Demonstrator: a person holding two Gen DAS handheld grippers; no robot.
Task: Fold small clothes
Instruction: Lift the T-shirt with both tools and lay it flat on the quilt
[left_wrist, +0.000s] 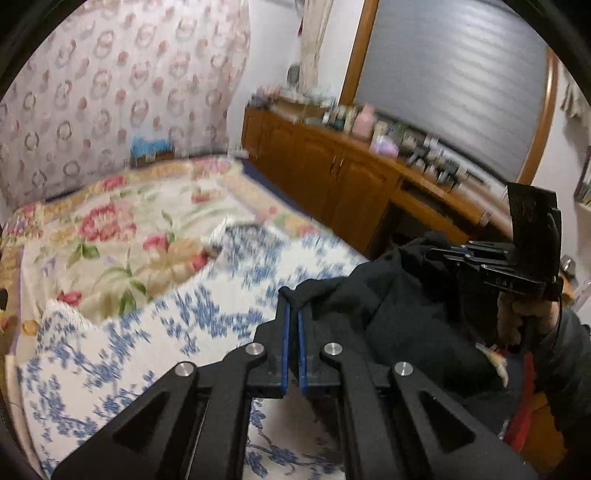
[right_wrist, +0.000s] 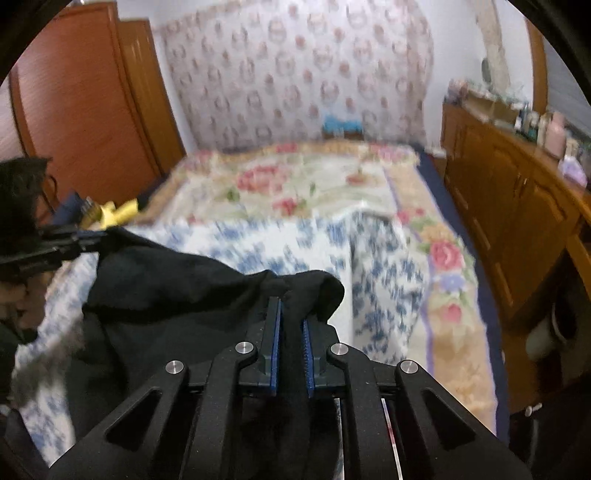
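- Left tongs (left_wrist: 293, 314) and right tongs (right_wrist: 291, 314) each pinched an edge of the black garment (right_wrist: 166, 288).
- Garment hung above the bed (left_wrist: 147, 229), unfolded; every fold remained.

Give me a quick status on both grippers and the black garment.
Left gripper shut on black garment. Right gripper shut on it too. Garment held up between them above the blue-patterned sheet. Nothing in the way.

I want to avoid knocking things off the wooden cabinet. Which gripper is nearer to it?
Right. The right gripper holds the black garment on the cabinet side of the bed; the left gripper holds the opposite end, farther away.
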